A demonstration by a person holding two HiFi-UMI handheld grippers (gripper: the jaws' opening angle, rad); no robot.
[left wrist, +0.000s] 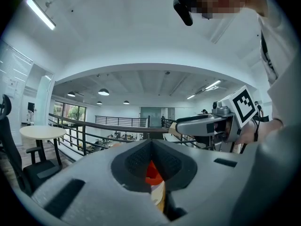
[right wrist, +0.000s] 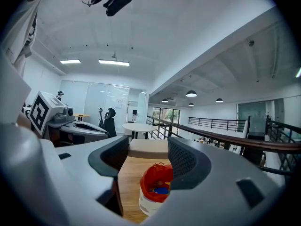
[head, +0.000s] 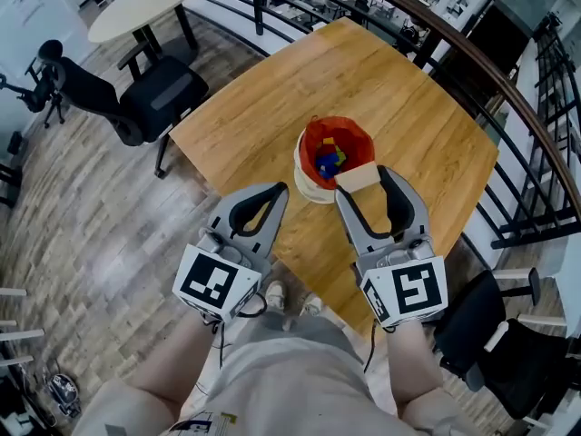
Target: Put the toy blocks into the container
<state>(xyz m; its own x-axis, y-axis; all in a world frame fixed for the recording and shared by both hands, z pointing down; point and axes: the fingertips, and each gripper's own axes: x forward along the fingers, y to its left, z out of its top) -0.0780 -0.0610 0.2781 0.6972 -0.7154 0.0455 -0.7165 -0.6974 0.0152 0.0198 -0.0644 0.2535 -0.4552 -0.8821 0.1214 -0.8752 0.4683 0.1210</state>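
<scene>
Two grippers are held out side by side over the near edge of a wooden table [head: 381, 89]. The left gripper [head: 275, 192] is clenched: in its own view its jaws meet tip to tip with nothing between them [left wrist: 151, 145]. The right gripper [head: 362, 183] is grasping a tan block [head: 356, 176], and in its own view [right wrist: 148, 150] the block [right wrist: 148, 147] spans the gap between the two jaws at their tips.

From the head view the block lies over the near right rim of the container [head: 313, 184], a white tub lined with a red bag that stands on the table. The right gripper view shows the container [right wrist: 149, 202] lower than the block. Several coloured toy blocks [head: 330, 160], blue, yellow and green, already lie inside it.

Beyond the table's left corner stands a black office chair [head: 136, 98], then a pale round table [head: 145, 3]. A dark railing [head: 508, 89] curves around the far side.
</scene>
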